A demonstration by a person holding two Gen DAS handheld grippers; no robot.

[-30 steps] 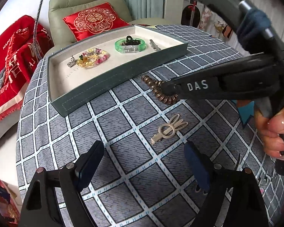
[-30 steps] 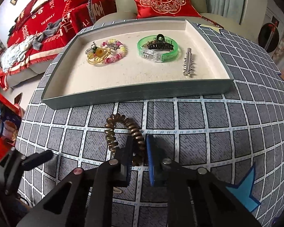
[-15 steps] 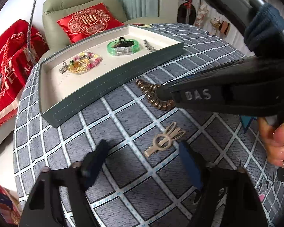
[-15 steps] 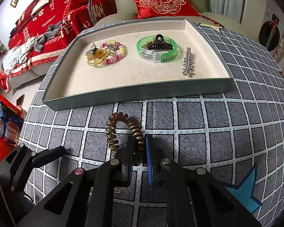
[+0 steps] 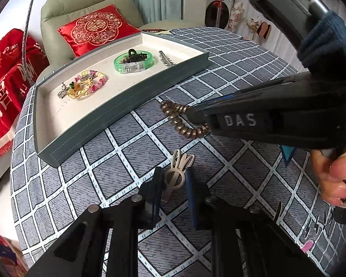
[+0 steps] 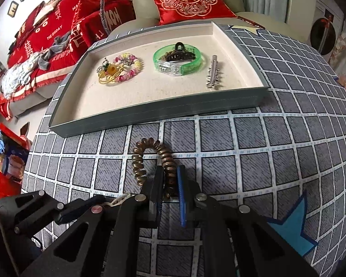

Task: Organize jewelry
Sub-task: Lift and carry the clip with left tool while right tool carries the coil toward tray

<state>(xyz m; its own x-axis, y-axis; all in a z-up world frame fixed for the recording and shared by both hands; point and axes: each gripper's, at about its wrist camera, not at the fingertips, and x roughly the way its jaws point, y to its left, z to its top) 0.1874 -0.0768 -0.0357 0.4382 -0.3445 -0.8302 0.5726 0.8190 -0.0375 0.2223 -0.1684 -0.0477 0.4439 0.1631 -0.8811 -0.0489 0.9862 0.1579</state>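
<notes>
A beige hair clip (image 5: pixel 181 160) lies on the grey checked tablecloth, its ring between the pads of my left gripper (image 5: pixel 173 179). The jaws are closing and the pads sit against the ring's sides. My right gripper (image 6: pixel 169 176) is shut on a brown spiral hair tie (image 6: pixel 138 164), which still rests on the cloth just in front of the grey jewelry tray (image 6: pixel 173 113). In the left wrist view the right gripper (image 5: pixel 192 115) comes in from the right and holds the spiral hair tie (image 5: pixel 184 130) beyond the clip.
The tray (image 5: pixel 126 113) holds a beaded bracelet (image 6: pixel 126 69), a green bangle (image 6: pixel 180 62) with a dark claw clip on it, and a silver clip (image 6: pixel 213 75). Behind it stand a sofa with a red cushion (image 6: pixel 189 0) and red blankets. A hand (image 5: pixel 334 175) grips the right tool.
The left gripper's jaws went from wide apart to closed around the beige clip's ring. The right gripper stayed shut on the spiral hair tie, in place.
</notes>
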